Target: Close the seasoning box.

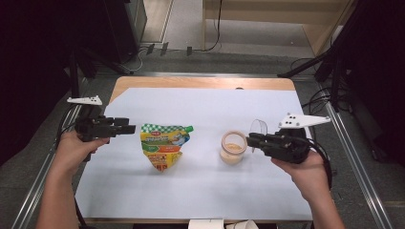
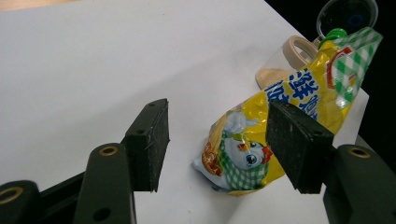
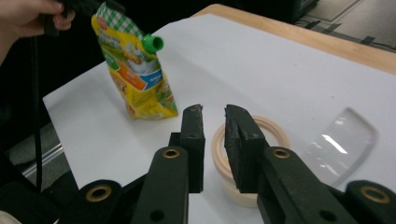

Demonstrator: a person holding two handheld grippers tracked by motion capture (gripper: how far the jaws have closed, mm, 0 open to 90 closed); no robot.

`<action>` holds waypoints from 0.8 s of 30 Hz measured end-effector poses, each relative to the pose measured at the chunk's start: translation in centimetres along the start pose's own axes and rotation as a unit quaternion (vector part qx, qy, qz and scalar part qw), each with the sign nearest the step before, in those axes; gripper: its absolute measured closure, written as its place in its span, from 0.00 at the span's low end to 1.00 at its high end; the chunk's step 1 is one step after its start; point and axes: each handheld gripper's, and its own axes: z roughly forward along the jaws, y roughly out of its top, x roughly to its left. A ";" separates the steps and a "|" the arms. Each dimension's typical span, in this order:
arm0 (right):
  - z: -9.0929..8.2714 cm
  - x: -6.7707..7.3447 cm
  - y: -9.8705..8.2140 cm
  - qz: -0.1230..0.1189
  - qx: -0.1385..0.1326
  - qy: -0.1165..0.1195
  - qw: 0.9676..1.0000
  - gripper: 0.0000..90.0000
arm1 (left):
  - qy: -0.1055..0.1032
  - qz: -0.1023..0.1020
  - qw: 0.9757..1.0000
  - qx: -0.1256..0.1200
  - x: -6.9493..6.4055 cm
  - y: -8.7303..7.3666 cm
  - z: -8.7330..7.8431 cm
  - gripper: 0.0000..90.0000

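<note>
A yellow spouted pouch (image 1: pixel 165 145) with a green cap stands on the white sheet, left of centre. My left gripper (image 1: pixel 133 129) is just left of it and open; in the left gripper view the pouch (image 2: pixel 243 144) sits beyond the wide-apart jaws (image 2: pixel 217 105). A small open cup (image 1: pixel 233 148) of beige paste stands right of centre. My right gripper (image 1: pixel 248 139) is at the cup's right rim. In the right gripper view its jaws (image 3: pixel 214 109) are nearly together over the cup (image 3: pixel 275 133), and nothing is clearly held. The pouch (image 3: pixel 137 79) stands farther off.
A clear plastic lid (image 1: pixel 259 126) lies on the sheet behind the right gripper, also visible as the lid (image 3: pixel 341 142) beside the cup. The white sheet (image 1: pixel 200 191) covers a wooden table (image 1: pixel 191 82). Cables and dark stands surround the table.
</note>
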 end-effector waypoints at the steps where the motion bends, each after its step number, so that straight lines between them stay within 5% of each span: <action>1: -0.4 -0.3 0.0 0.003 -0.004 -0.002 1.000 0.91 | 0.001 -0.001 1.000 0.000 0.1 -0.1 0.1 0.45; 12: -2.7 -3.6 -1.0 0.024 -0.009 -0.058 0.998 1.00 | 0.005 -0.004 1.000 0.009 0.5 -0.5 1.8 0.44; 24: -1.9 -6.9 -3.5 0.058 0.002 -0.104 0.993 1.00 | 0.004 0.004 1.000 0.008 0.5 -0.6 2.7 0.43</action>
